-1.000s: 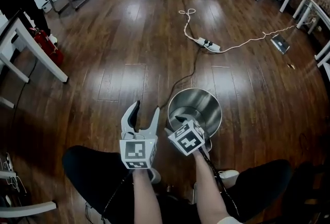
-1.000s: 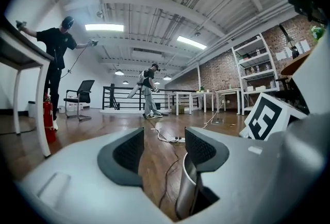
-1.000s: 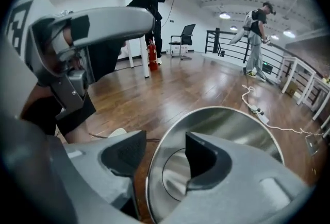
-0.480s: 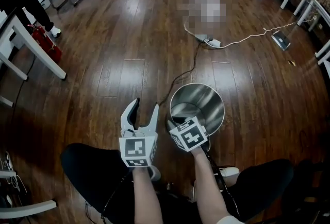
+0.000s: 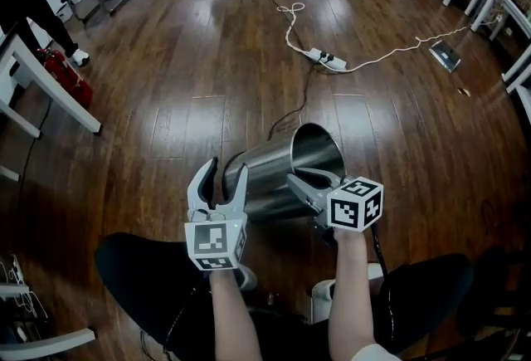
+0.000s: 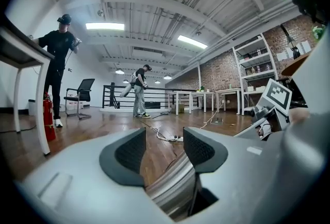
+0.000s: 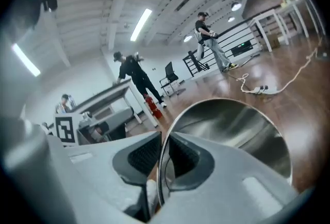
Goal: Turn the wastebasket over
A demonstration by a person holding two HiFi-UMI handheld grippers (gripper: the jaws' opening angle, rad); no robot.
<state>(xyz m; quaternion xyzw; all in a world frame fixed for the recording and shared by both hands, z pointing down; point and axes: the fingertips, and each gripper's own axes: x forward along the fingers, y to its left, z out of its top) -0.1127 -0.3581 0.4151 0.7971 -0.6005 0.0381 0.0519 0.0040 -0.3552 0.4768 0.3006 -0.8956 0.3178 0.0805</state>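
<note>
A person holds 2 grippers above a dark wooden floor (image 5: 166,85). A shiny steel wastebasket (image 5: 274,173) lies tipped on its side just in front of the person's legs. Its open mouth faces away and to the right, and its closed end is toward the left gripper. Whether it touches the floor cannot be told.

The right gripper (image 5: 303,179) has just been closing and is clamped on the near rim of the wastebasket — 1 jaw inside the mouth, 1 outside.

The left gripper (image 5: 217,177) points nearly level with its jaws apart, though they have just closed slightly. The wastebasket's curved side shows low in the gap between them — not pinched.

Farther off, a white power strip (image 5: 324,60) and its cable lie on the floor.
</note>
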